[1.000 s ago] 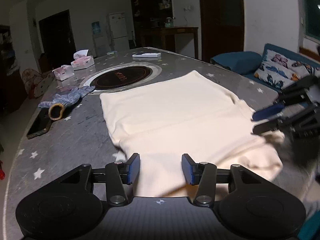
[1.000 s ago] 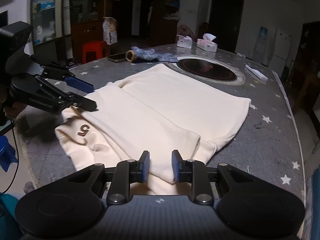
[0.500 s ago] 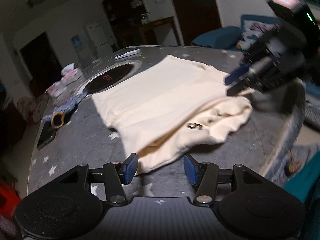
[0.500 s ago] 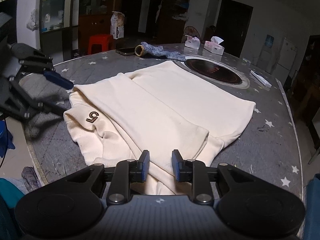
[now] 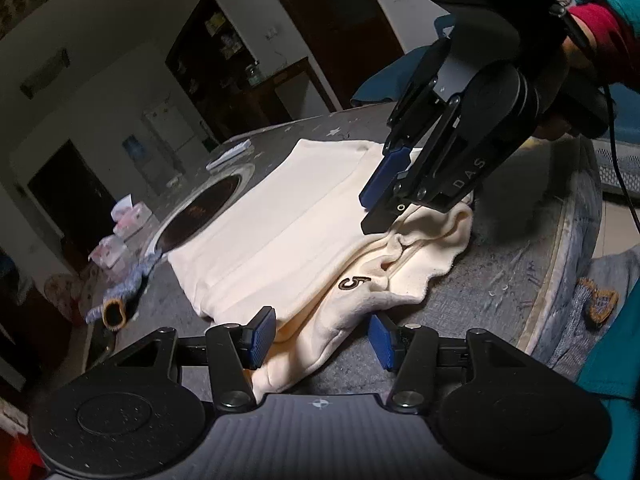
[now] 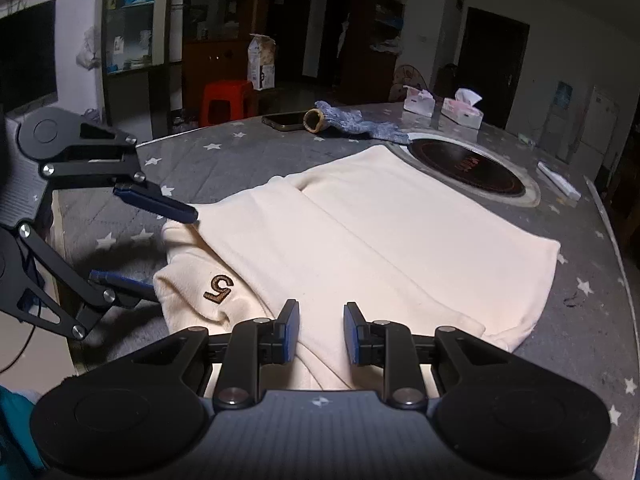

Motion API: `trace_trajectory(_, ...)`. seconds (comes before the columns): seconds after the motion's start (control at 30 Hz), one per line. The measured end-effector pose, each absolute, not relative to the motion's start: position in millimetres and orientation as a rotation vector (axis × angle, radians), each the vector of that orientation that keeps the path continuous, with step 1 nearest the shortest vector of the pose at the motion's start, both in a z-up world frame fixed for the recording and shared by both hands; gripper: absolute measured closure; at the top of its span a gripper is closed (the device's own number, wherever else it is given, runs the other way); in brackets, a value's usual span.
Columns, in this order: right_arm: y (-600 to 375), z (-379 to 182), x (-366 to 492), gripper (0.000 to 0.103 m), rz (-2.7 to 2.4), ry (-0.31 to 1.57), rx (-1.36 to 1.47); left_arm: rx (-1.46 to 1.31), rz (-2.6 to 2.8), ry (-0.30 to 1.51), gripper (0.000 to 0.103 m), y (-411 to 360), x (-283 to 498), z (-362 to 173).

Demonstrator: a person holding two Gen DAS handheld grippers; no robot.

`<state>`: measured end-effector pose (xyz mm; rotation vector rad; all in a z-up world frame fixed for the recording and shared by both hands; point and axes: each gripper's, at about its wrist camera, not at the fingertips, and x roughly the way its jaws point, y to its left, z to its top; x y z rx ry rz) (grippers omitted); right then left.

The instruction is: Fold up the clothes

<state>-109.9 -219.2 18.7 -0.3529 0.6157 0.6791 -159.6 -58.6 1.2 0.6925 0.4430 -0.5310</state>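
Observation:
A cream garment (image 5: 280, 236) with a brown "5" patch (image 5: 354, 283) lies folded lengthwise on the grey star-patterned table (image 6: 224, 160). It also shows in the right wrist view (image 6: 392, 236). My left gripper (image 5: 322, 340) is open, its fingers straddling the garment's near corner at the table edge. My right gripper (image 6: 320, 332) is open, low over the garment's opposite near corner. In the left wrist view the right gripper (image 5: 380, 204) hovers above the bunched end. In the right wrist view the left gripper (image 6: 148, 240) sits open around the corner by the "5".
A round black hotplate (image 6: 468, 170) is set into the table beyond the garment. A blue knit glove (image 6: 348, 124), a phone (image 6: 284, 120) and two tissue boxes (image 6: 462, 112) lie at the far side. A white box (image 6: 558, 184) lies right. The table edge (image 5: 560, 280) is close.
My left gripper swung around to the garment's end, tilted, and closed in on the corner by the "5". My right gripper moved lower and nearer its corner. The garment's end bunched up.

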Motion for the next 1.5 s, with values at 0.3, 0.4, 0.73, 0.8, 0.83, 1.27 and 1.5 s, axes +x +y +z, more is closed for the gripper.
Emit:
trace_trajectory(0.3,-226,17,-119,0.078,0.722,0.644,-0.374,0.685,-0.573,0.41,0.049,-67,-147,-3)
trace_trajectory(0.4,-234,23,-120,0.068,0.722,0.654,-0.344,0.68,-0.584,0.398,0.049,-68,-144,-2)
trace_trajectory(0.73,-265,39,-150,0.045,0.724,0.636,-0.442,0.539,-0.625,0.43,0.084,-62,-132,10)
trace_trajectory(0.8,-265,35,-156,0.042,0.74,0.632,-0.484,0.495,-0.627,0.445,0.087,-60,-127,14)
trace_trajectory(0.83,-264,32,-159,0.042,0.74,0.624,-0.509,0.472,-0.627,0.455,0.088,-59,-123,17)
trace_trajectory(1.27,-237,11,-138,0.082,0.723,0.54,-0.539,0.415,-0.623,0.478,0.084,-55,-119,23)
trace_trajectory(1.5,-253,28,-116,0.091,0.723,0.607,-0.368,0.519,-0.58,0.455,0.059,-48,-137,10)
